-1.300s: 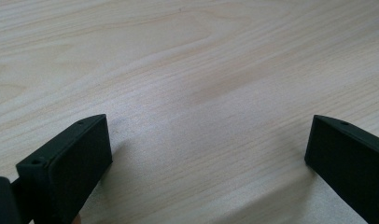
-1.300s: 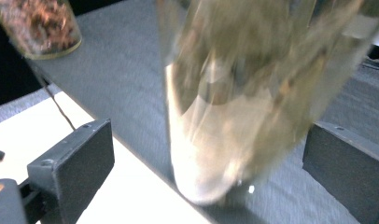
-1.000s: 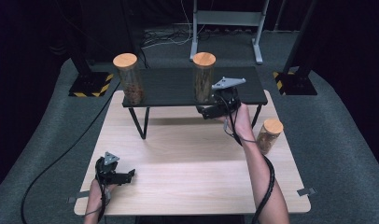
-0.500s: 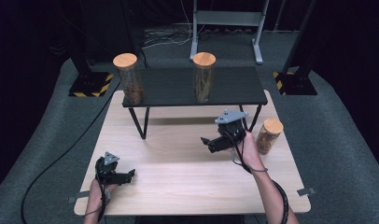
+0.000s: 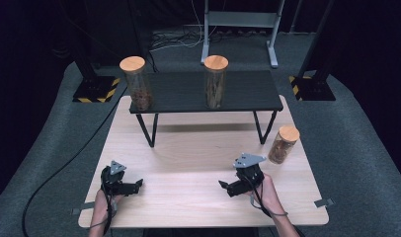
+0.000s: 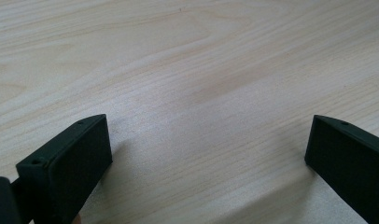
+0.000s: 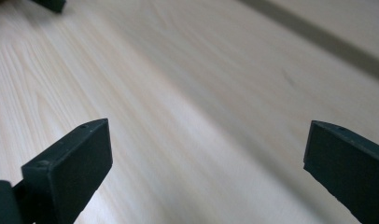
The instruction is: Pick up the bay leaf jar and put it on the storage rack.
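Both grippers sit low over the pale wooden table (image 5: pixel 188 163), each empty with its jaws spread wide. The left gripper (image 5: pixel 134 185) is down at seven o'clock near the front edge, and the right gripper (image 5: pixel 227 186) is at five o'clock. Nearest the right gripper, up at its two o'clock, a cork-lidded glass jar (image 5: pixel 283 144) stands upright on the table beside the black shelf's (image 5: pixel 248 91) right leg. Two taller jars (image 5: pixel 137 83) stand on the shelf at twelve o'clock.
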Demonstrator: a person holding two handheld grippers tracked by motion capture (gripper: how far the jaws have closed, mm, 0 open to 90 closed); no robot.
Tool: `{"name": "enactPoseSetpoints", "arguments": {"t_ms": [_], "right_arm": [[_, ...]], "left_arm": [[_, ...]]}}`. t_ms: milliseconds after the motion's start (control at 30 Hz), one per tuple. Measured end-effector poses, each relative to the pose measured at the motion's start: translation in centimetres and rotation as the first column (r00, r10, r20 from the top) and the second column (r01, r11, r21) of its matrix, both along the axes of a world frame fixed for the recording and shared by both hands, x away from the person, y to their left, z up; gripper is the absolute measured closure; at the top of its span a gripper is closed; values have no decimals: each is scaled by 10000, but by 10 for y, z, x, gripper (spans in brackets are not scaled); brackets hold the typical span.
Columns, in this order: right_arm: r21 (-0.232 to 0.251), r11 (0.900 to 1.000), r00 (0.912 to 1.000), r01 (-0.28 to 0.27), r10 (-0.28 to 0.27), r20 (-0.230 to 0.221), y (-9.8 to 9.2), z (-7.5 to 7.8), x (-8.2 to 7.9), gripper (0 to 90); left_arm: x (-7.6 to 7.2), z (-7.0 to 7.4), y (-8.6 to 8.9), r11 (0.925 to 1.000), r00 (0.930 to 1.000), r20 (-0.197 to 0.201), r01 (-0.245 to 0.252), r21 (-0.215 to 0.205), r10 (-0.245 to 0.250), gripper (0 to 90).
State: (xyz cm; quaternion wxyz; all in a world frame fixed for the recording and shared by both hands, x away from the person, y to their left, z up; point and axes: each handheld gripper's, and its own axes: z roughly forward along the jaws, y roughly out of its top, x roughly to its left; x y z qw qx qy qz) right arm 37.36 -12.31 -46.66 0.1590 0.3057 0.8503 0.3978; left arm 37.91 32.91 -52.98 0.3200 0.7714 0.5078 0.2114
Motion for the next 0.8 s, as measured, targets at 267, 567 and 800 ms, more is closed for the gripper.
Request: {"name": "enactPoseSetpoints", "arguments": {"t_ms": [267, 567, 800], "right_arm": [[124, 9973, 9965, 729, -723, -414, -35, -35, -21, 0], [277, 9930, 9926, 1145, -1133, -427, -73, -54, -37, 0], [340, 9917, 9912, 1240, -1222, -515, -85, -60, -43, 0]], "left_arm": [[0, 0, 0, 10000, 10000, -1, 0, 1, 0, 0], [0, 0, 0, 10000, 10000, 2, -7, -1, 7, 0], [0, 0, 0, 10000, 10000, -1, -21, 2, 21, 0]]}}
